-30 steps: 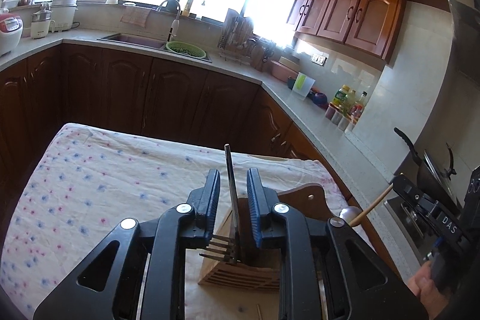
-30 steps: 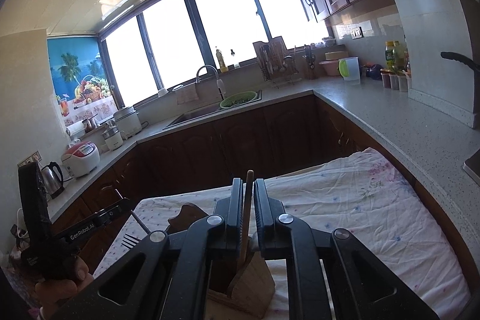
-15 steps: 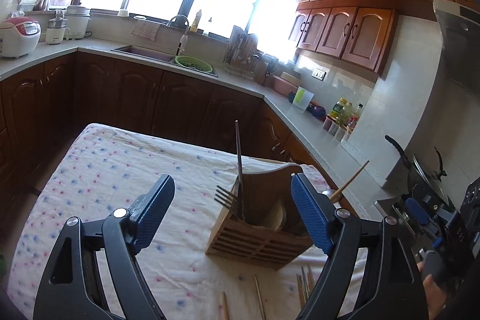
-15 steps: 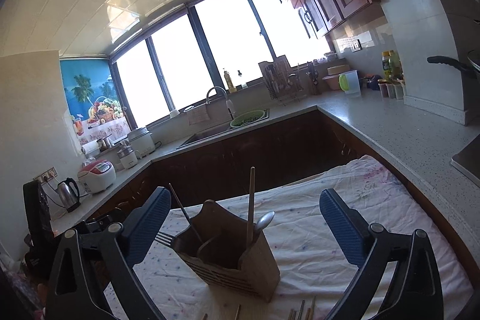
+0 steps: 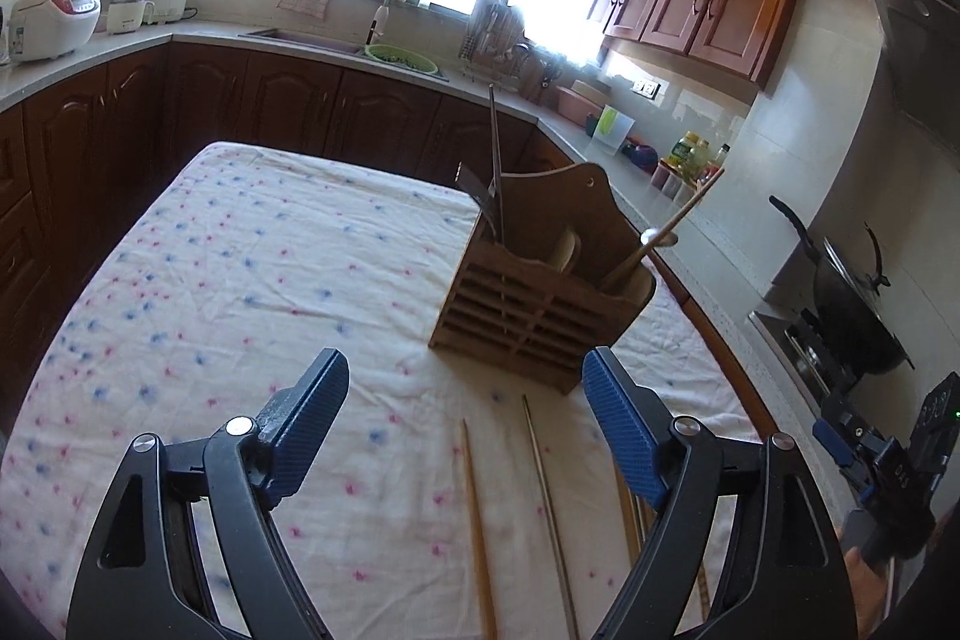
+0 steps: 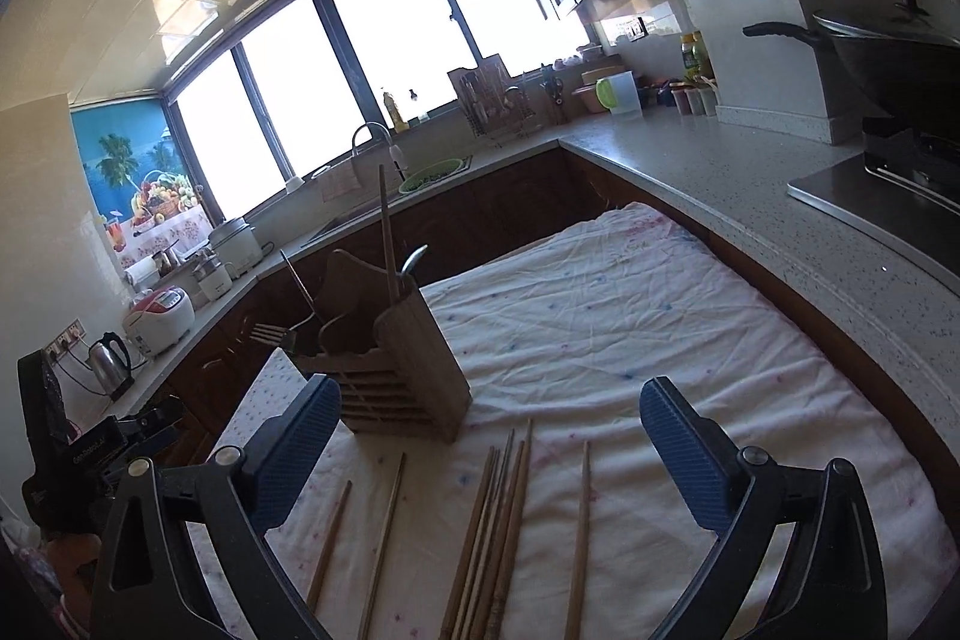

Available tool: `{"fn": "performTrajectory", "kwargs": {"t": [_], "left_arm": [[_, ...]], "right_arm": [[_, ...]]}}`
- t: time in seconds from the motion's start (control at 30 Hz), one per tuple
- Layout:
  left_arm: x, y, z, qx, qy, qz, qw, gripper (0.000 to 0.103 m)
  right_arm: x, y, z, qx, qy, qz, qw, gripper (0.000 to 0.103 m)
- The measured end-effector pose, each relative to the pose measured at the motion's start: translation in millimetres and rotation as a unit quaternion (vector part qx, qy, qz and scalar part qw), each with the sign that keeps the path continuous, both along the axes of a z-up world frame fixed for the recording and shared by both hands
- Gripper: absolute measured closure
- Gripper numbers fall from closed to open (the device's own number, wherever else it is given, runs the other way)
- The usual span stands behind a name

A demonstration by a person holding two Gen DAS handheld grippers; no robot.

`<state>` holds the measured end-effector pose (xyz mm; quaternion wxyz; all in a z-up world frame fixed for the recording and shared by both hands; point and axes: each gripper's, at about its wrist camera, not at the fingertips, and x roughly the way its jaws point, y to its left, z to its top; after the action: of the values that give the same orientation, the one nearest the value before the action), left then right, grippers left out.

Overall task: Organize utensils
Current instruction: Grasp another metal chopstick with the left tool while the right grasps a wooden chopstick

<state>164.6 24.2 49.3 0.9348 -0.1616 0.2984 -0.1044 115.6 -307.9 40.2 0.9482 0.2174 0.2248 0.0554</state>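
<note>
Left wrist view: our left gripper [image 5: 465, 421] has its jaws spread wide and empty, as has our right gripper [image 6: 483, 436]; neither touches anything. Between them, beyond their tips, the caddy [image 5: 534, 304] stands upright on the worktop [image 5: 240, 268], holding a fork [image 6: 273, 334], spoon [image 5: 659, 238] and chopstick [image 6: 387, 232]. Loose chopsticks [image 6: 498, 526] lie just before the caddy. Open cloth stretches left and behind it.
</note>
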Motion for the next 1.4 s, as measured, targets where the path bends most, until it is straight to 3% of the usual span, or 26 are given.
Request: {"fn": "performTrajectory", "kwargs": {"t": [0.33, 0.63, 0.97, 1.13, 1.23, 1.4], "left_arm": [[-12.7, -23.4, -31.0, 0.012, 0.047, -0.017, 0.9987, 0.021], [-1.0, -50.1, -35.9, 0.043, 0.062, -0.036, 0.9965, 0.021], [20.7, -78.5, -42.1, 0.068, 0.08, -0.066, 0.9923, 0.024], [41.2, -97.0, -56.5, 0.087, 0.107, -0.085, 0.9867, 0.038], [54.5, -108.4, -68.3, 0.1, 0.128, -0.097, 0.9819, 0.049], [75.0, -121.4, -82.9, 0.114, 0.149, -0.104, 0.9767, 0.056]], "right_arm": [[-20.0, -12.2, -43.2, 0.002, 0.053, -0.013, 0.999, 0.002], [-11.3, -8.1, -43.6, -0.022, 0.06, -0.007, 0.998, 0.003], [13.1, -2.8, -50.6, -0.044, 0.09, 0.005, 0.995, 0.027], [29.6, 3.3, -59.7, -0.055, 0.115, 0.023, 0.992, 0.038], [43.0, 7.7, -71.2, -0.065, 0.14, 0.034, 0.987, 0.051], [63.9, 14.4, -88.3, -0.081, 0.17, 0.048, 0.981, 0.063]]}}
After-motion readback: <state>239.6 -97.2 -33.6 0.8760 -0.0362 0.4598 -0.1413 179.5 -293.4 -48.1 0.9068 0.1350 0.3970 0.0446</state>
